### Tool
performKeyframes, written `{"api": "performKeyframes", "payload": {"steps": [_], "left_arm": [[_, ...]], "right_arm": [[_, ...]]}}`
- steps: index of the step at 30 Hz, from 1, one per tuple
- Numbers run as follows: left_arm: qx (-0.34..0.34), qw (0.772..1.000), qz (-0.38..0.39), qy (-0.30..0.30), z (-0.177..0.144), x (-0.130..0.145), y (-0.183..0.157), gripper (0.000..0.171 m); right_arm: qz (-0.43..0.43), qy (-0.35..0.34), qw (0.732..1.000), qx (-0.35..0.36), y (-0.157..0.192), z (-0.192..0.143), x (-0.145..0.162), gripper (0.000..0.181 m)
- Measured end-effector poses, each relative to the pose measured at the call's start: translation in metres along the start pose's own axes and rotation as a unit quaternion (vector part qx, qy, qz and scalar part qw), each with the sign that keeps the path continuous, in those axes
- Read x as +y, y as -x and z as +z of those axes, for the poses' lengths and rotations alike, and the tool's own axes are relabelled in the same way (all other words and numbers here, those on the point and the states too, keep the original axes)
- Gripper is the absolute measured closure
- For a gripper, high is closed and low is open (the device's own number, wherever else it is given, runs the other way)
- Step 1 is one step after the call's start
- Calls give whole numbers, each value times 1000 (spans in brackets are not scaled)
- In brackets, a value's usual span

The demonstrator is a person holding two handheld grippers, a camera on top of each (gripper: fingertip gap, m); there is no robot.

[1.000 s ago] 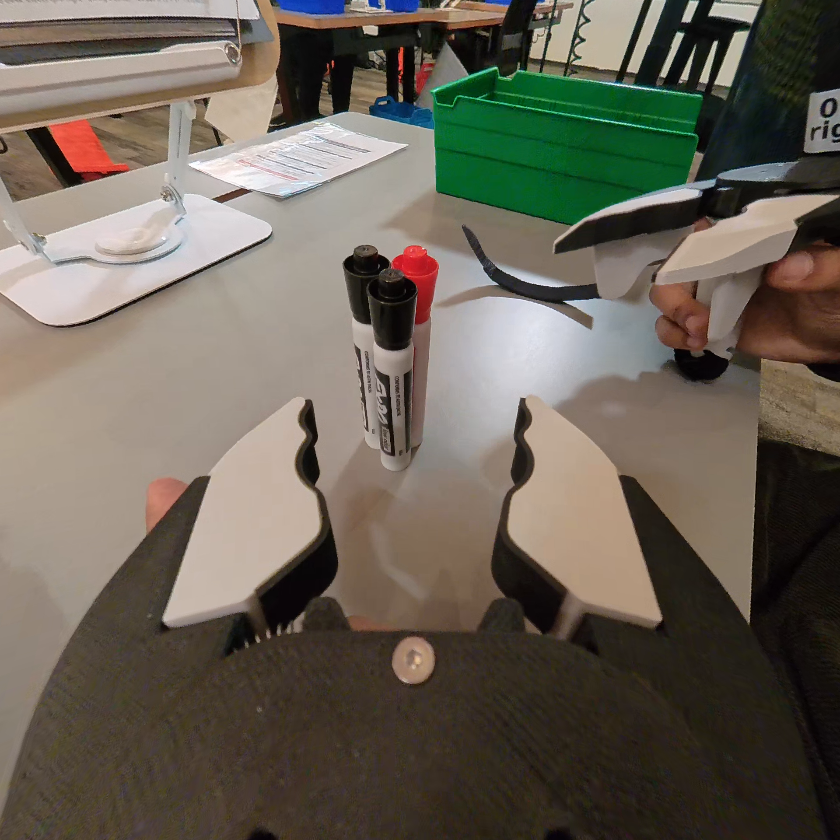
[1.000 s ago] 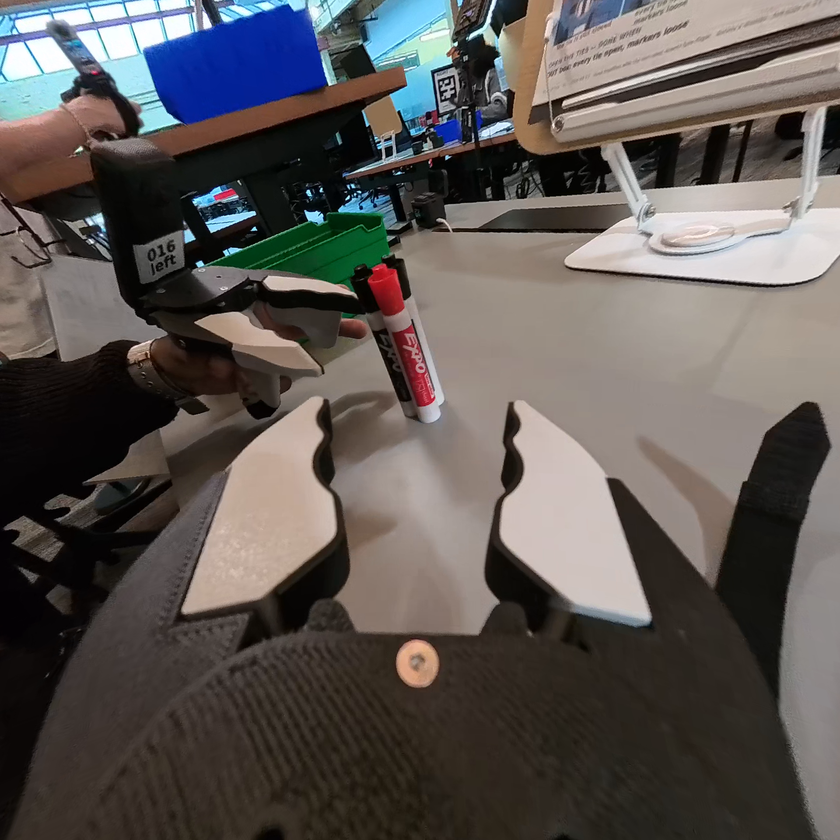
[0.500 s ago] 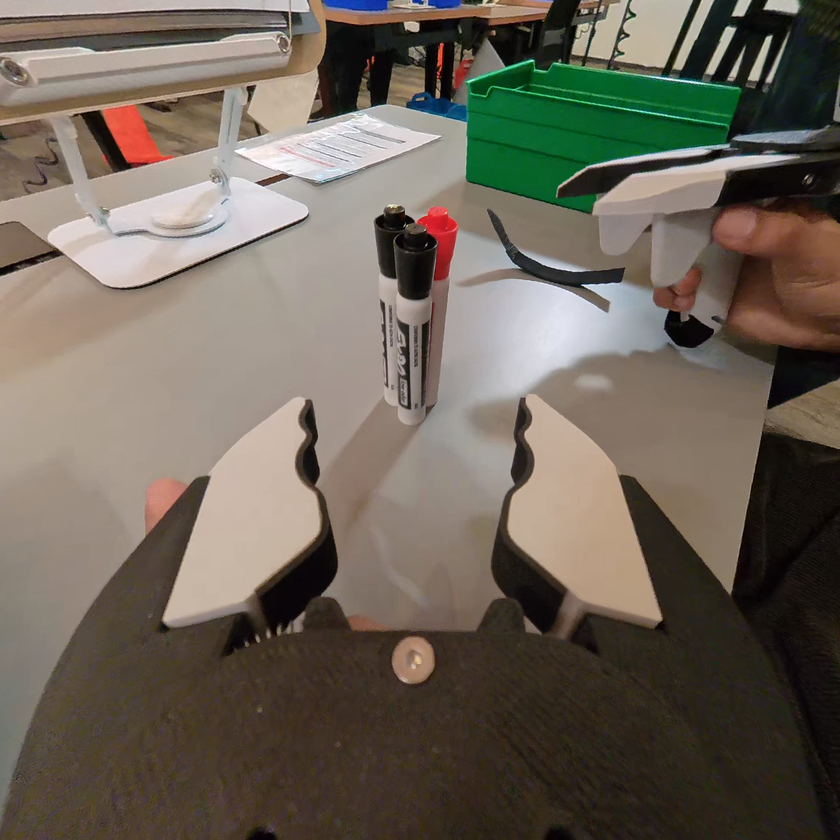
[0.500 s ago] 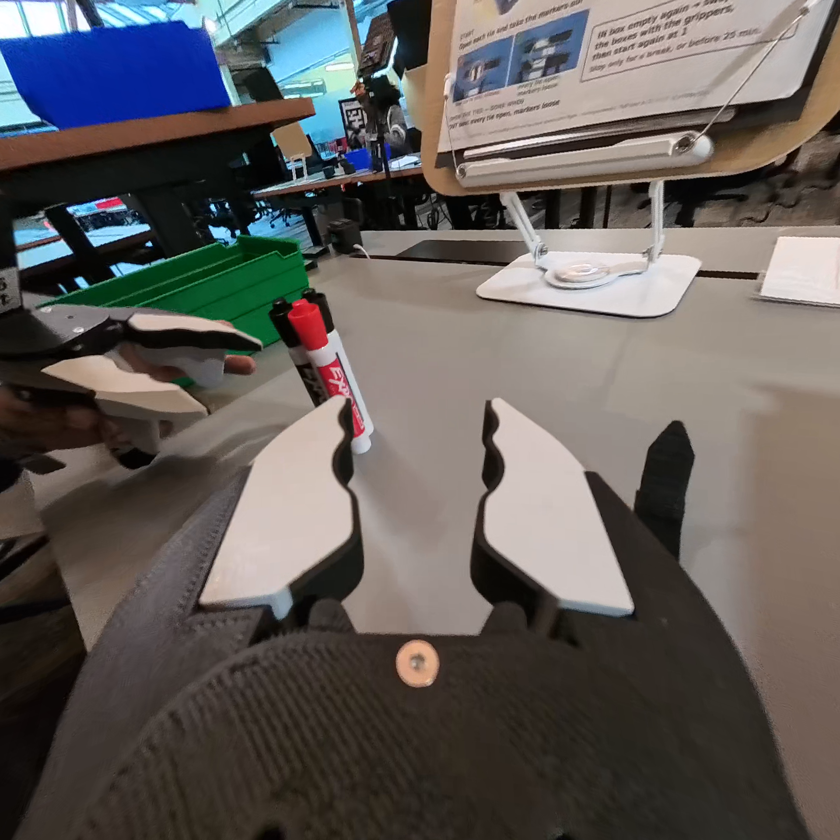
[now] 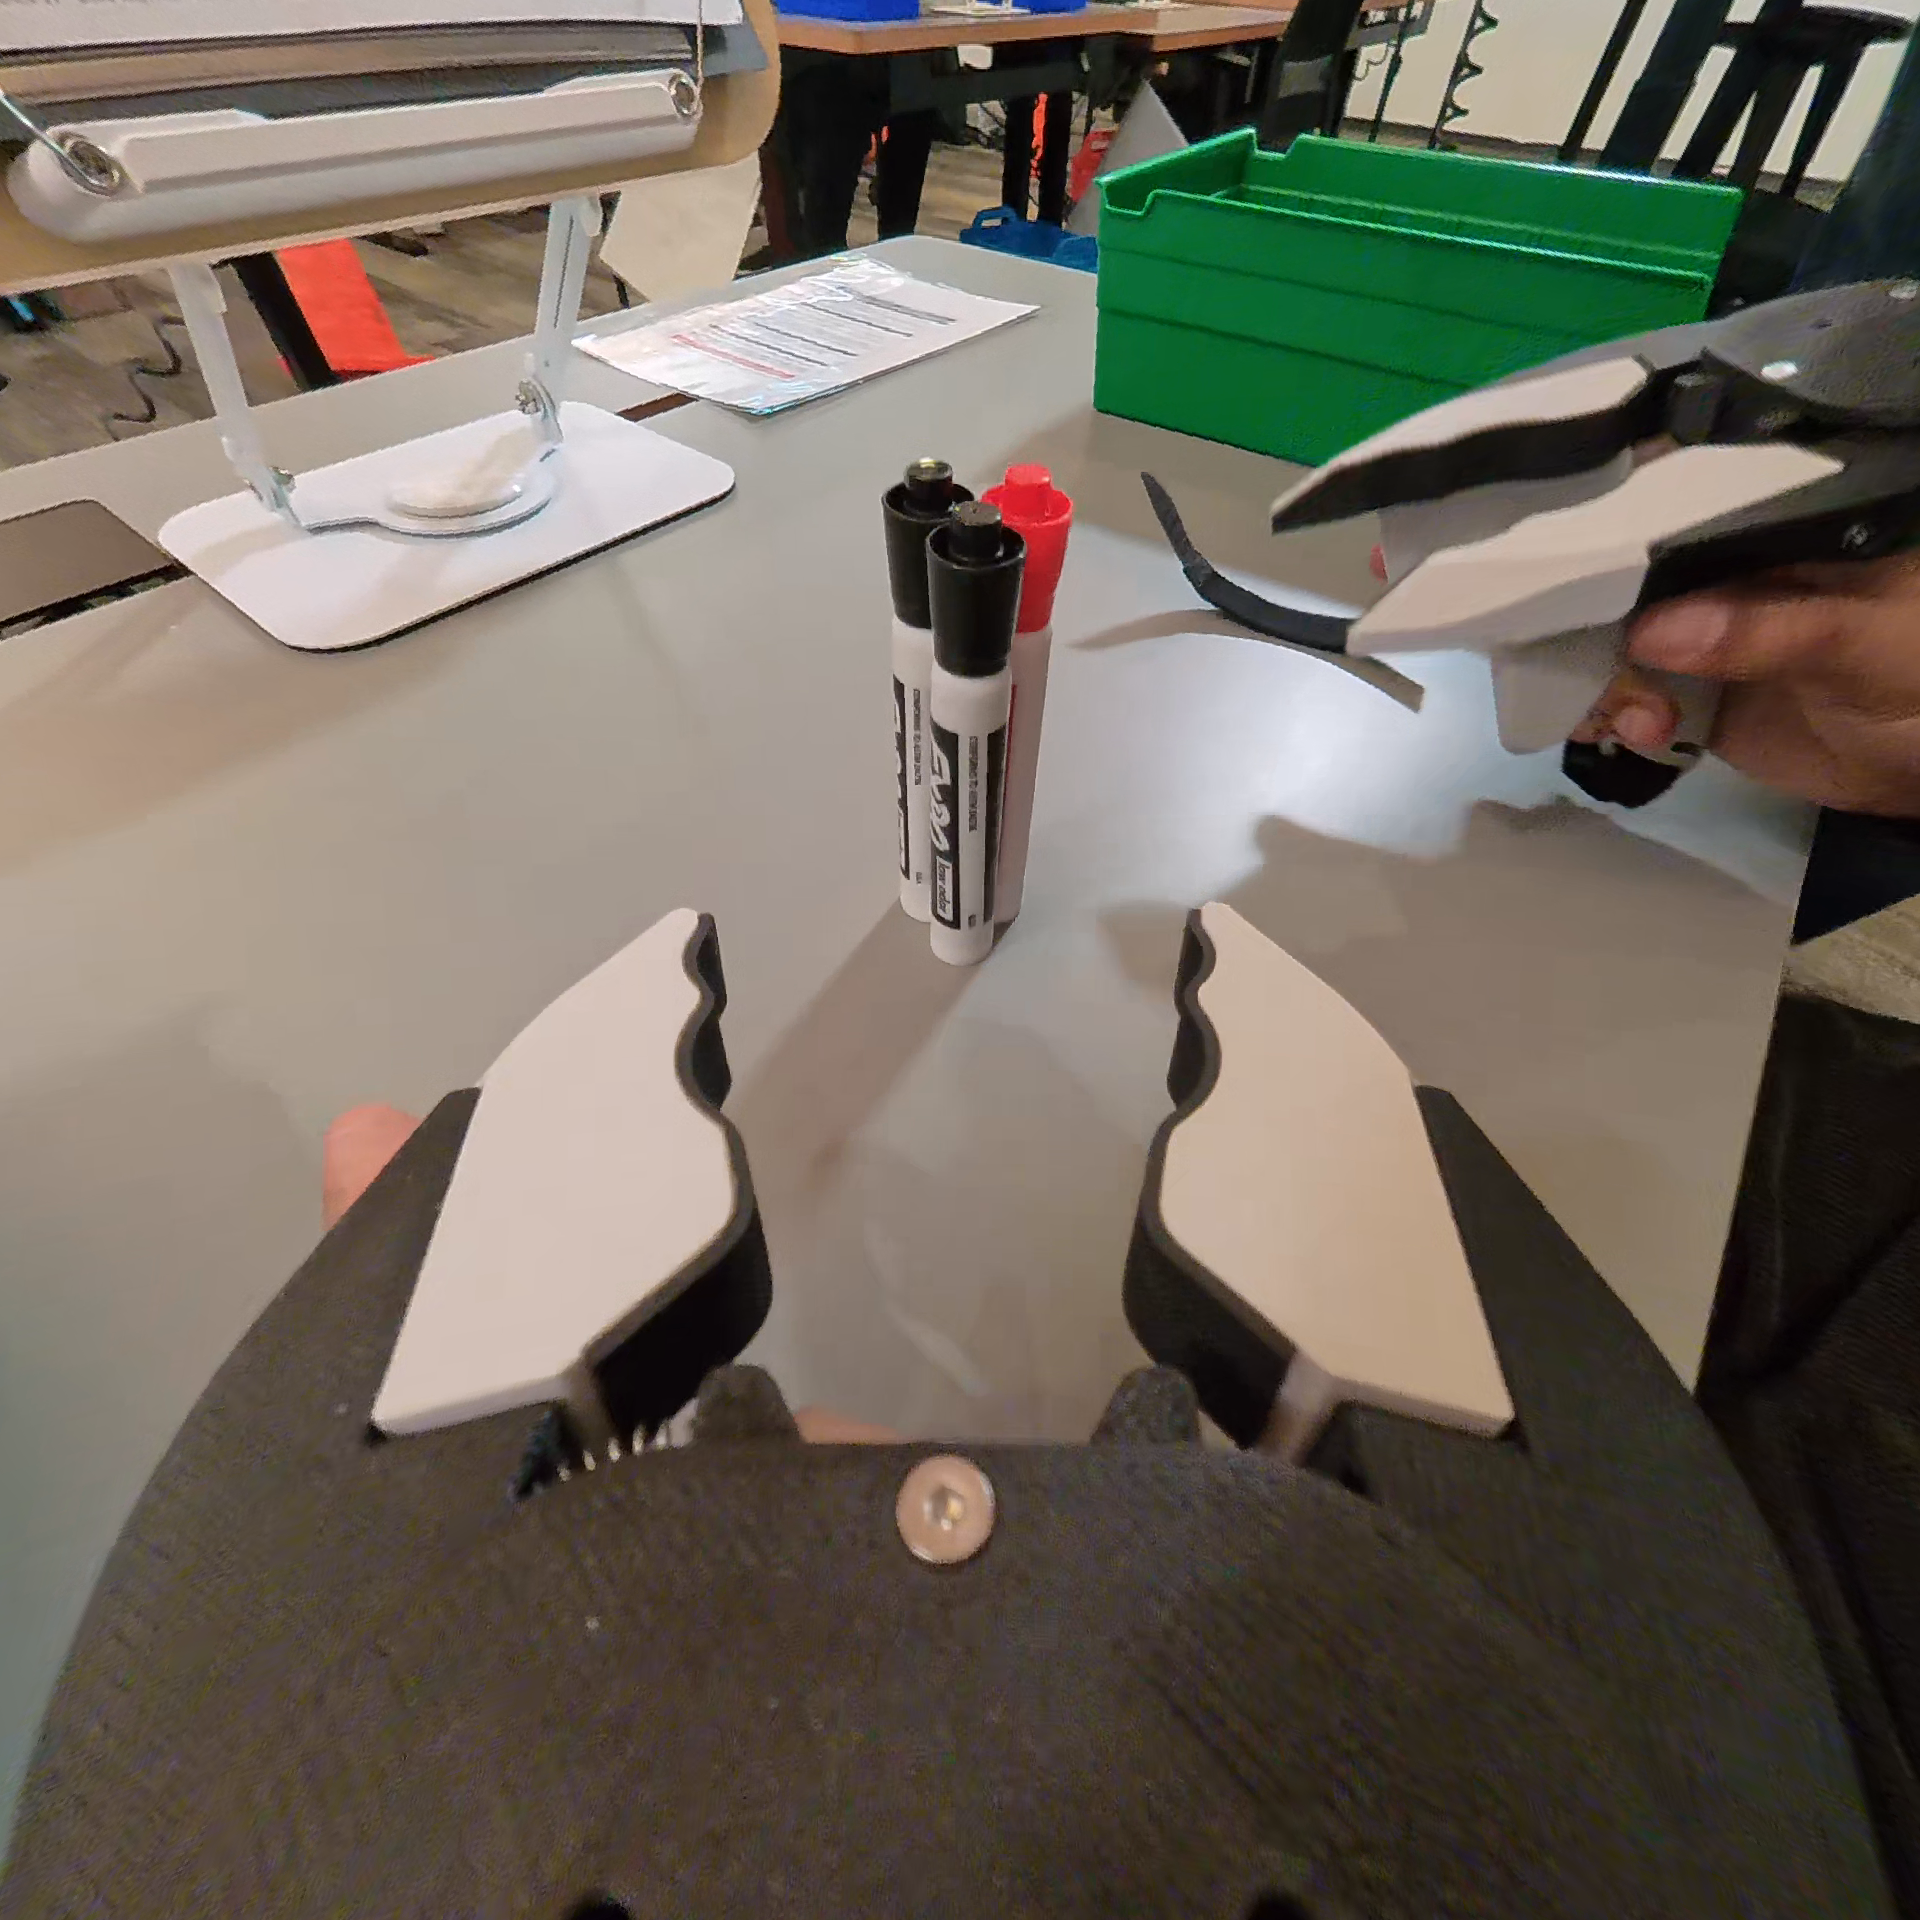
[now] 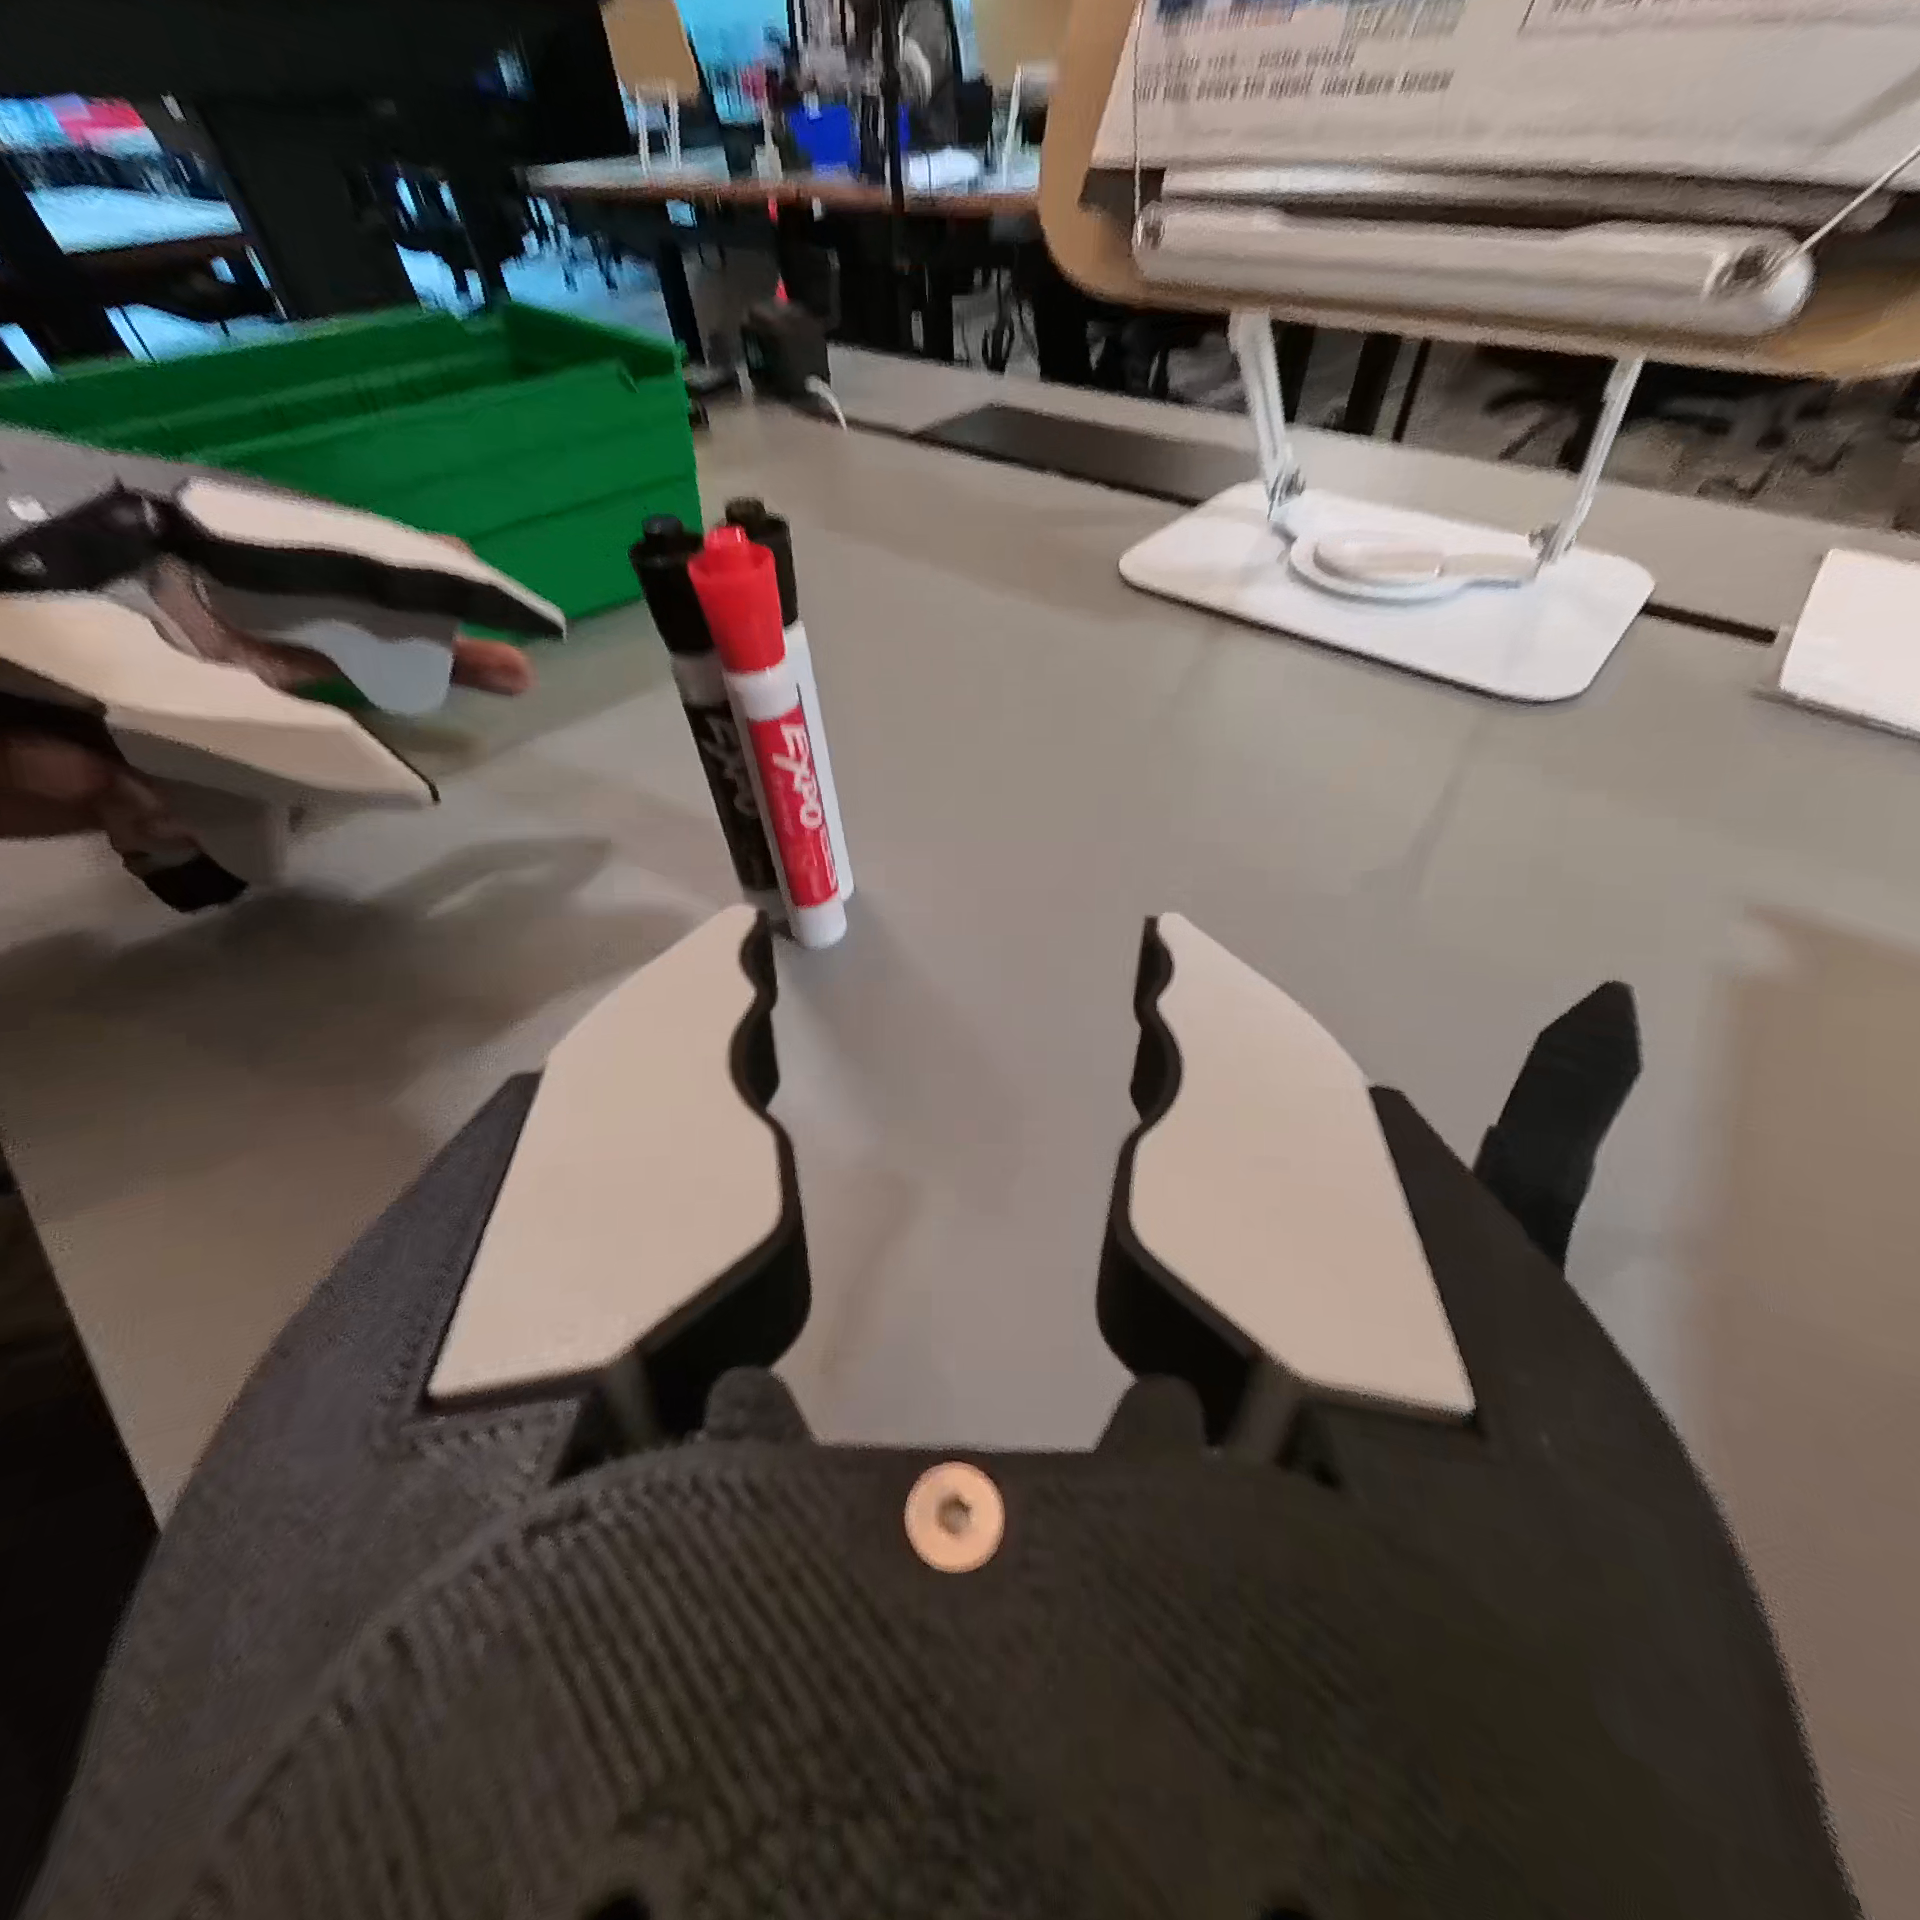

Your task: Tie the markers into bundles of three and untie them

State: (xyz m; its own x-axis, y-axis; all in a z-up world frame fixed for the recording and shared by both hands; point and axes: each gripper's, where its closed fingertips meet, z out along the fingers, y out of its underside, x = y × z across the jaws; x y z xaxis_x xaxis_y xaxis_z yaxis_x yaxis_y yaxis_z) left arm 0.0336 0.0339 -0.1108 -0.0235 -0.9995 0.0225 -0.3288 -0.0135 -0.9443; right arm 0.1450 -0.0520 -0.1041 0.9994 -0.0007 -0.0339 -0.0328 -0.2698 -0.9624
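Plainly, the fingers of the left gripper [image 5: 945, 997] are spread wide with nothing held between them, and they are levelled above the grey surface [image 5: 416, 831] just short of the markers [image 5: 971, 717]. The fingers of the right gripper [image 6: 951, 997] are likewise parted and empty, with the left finger's tip seen just beside the base of the red marker [image 6: 774, 727]. Three markers, two black-capped and one red-capped, are stood upright together, caps up, between the two grippers. A black strap [image 5: 1236, 592] is laid on the surface near the markers, at the right gripper's side. Farther back, a green bin [image 5: 1392, 291] is set on the surface, and a white document stand [image 5: 447, 499] and a printed sheet [image 5: 810, 332] are placed beyond.
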Motion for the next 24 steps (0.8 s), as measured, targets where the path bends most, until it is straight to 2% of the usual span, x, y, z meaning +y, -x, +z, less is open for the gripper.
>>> {"api": "performKeyframes", "payload": {"steps": [4, 7, 9, 13, 18, 24], "left_arm": [[-9, 1000, -9, -3, 7, -5, 5, 83], [-2, 1000, -20, -19, 12, -13, 6, 87], [15, 999, -27, -26, 15, -18, 3, 94], [3, 999, -22, -31, 21, -23, 11, 94], [-22, 999, -22, -21, 27, -23, 25, 95], [-51, 997, -39, -35, 23, -26, 39, 107]], "right_arm": [[6, 33, 999, 1, -4, -1, 15, 120], [10, 23, 1000, 15, -13, -8, 13, 121], [6, 9, 1000, 16, -16, -13, 11, 127], [6, 0, 1000, 23, -19, -21, 10, 130], [10, 27, 1000, -5, -9, -25, 19, 147], [19, 29, 999, 4, -16, -26, 20, 144]]}}
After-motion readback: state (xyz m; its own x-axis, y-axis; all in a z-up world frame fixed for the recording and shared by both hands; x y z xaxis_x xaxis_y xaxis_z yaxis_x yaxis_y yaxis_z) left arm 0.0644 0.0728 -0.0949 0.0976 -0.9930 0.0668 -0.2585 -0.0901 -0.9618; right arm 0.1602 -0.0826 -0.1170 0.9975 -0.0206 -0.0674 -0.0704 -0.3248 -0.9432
